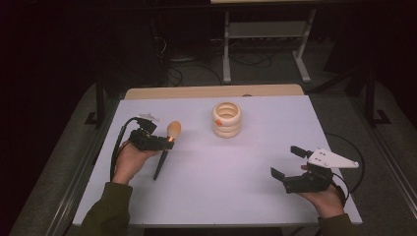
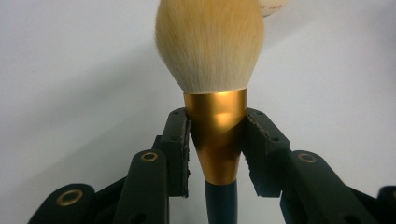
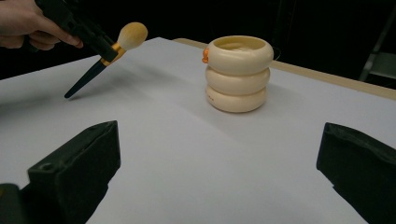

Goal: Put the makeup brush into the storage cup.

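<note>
From my seat, the white table top point(image 1: 206, 182) lies bare across its whole middle and near edge, so I have open room between my two hands. The one standing obstacle is the cream holder of three stacked rings point(image 1: 227, 119), upright near the far edge, well apart from both grippers. On my left, the dark-handled, gold-collared powder brush point(image 1: 166, 147) slants down to the table, barring that corner. My right gripper point(image 1: 285, 161) faces clear surface.

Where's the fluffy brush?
In the high view, the brush is at the table's left, clamped in the left gripper, left of the cream ringed holder.
</note>
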Demonstrator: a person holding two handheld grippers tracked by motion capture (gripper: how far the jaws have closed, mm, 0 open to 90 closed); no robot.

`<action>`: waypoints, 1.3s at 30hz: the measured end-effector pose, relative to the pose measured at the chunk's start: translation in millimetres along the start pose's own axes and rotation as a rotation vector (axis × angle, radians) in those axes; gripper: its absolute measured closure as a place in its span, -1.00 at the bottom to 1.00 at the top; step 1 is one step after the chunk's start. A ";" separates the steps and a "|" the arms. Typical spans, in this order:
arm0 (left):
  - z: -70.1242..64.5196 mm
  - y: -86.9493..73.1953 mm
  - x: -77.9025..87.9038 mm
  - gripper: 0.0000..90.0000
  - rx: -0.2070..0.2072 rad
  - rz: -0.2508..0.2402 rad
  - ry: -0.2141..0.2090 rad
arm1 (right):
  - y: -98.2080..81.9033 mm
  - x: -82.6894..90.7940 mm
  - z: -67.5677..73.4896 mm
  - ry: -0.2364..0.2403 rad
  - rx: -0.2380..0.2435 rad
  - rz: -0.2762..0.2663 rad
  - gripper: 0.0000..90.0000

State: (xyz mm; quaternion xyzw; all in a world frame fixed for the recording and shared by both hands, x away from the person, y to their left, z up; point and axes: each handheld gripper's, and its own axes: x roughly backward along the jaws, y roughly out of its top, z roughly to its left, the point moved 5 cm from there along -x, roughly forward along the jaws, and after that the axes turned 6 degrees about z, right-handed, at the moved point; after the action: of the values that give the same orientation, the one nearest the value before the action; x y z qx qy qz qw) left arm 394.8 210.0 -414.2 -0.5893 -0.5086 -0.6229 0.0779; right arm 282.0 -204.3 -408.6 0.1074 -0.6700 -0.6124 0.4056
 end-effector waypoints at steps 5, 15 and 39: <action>-5.1 1.7 7.0 0.40 -0.007 -0.071 -0.038 | 1.1 -1.1 1.1 0.009 0.001 -0.003 -1.00; -11.8 5.4 22.5 0.40 -0.042 -0.192 -0.067 | 2.0 -4.0 2.5 0.014 -0.002 -0.001 -1.00; -43.4 22.3 41.6 0.40 -0.151 -0.403 -0.144 | 17.4 -17.4 3.4 0.059 -0.016 -0.027 -1.00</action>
State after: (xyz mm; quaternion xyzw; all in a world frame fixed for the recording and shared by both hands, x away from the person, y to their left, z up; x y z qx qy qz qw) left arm 369.8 188.9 -359.1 -0.5229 -0.5722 -0.6186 -0.1287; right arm 297.1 -186.7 -399.7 0.1313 -0.6513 -0.6197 0.4177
